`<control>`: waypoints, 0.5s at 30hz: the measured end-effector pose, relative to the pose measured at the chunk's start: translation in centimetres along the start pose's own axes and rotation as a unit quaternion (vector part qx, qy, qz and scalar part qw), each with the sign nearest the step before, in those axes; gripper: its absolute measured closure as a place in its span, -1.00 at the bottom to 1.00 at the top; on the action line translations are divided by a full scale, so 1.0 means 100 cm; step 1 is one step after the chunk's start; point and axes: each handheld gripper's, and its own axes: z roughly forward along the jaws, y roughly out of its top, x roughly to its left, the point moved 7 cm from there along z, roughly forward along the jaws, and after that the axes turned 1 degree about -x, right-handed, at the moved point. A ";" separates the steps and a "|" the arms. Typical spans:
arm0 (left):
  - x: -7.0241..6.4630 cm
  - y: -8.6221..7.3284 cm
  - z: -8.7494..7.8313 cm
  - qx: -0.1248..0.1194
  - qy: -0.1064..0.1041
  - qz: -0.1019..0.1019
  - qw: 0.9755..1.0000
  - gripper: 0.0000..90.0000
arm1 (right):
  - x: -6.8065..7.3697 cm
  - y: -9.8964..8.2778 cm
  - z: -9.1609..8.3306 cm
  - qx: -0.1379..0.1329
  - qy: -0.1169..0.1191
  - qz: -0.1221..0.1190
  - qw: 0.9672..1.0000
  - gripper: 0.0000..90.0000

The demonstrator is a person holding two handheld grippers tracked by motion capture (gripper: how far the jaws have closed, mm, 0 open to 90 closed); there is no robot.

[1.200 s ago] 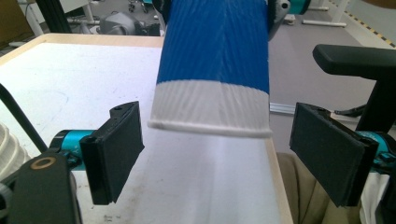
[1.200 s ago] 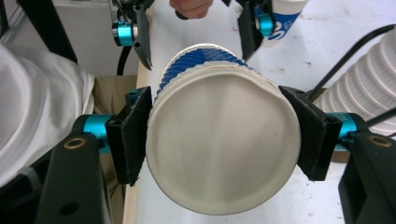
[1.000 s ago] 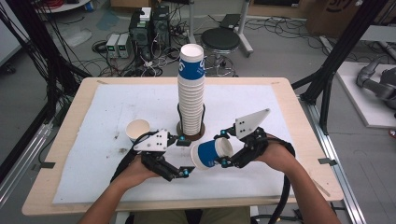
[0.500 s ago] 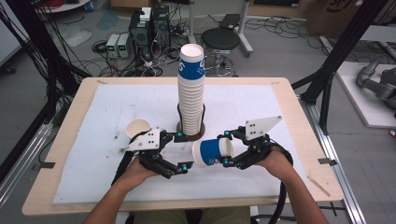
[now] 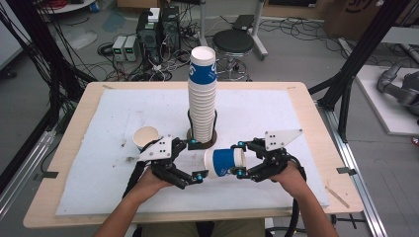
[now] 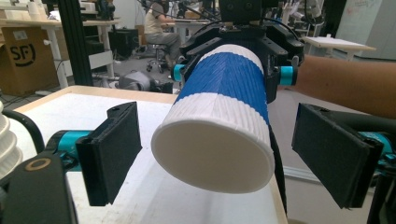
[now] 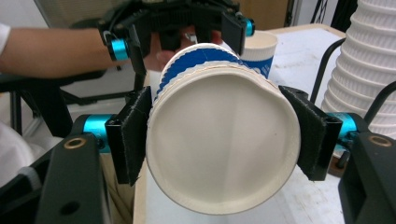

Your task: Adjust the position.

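A wooden table (image 5: 311, 118) carries a white mat (image 5: 257, 113). On the mat stand a tall cup stack (image 5: 202, 98) in a black holder and one upright cup (image 5: 146, 136) to its left.

On the desk (image 5: 306, 106) lies a mat (image 5: 262, 113), and the cup stack (image 5: 202, 96) stands upright in a holder (image 5: 200, 144) at the mat's centre. At eight o'clock from the stack, a single cup (image 5: 146, 137) stands on the mat. At six o'clock, a cup on its side (image 5: 224, 162) lies between the left gripper (image 5: 195, 161) at nine o'clock and the right gripper (image 5: 240, 158) at three o'clock. A stool (image 5: 239, 42) stands beyond the desk at twelve o'clock.
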 end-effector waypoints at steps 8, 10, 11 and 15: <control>-0.002 -0.002 0.008 -0.006 -0.007 0.000 1.000 -0.66 | 0.003 0.003 0.000 -0.020 0.011 0.006 1.000 -0.32; -0.003 -0.004 0.011 0.002 -0.011 0.001 1.000 -0.66 | 0.004 0.004 0.000 -0.025 0.017 0.010 0.999 -0.32; -0.003 -0.006 0.012 0.005 -0.012 0.000 1.000 -0.66 | 0.004 0.004 0.000 -0.028 0.018 0.011 0.999 -0.32; -0.004 -0.009 0.015 0.011 -0.014 -0.009 1.000 -0.66 | 0.004 0.002 0.001 -0.031 0.023 0.016 0.999 -0.32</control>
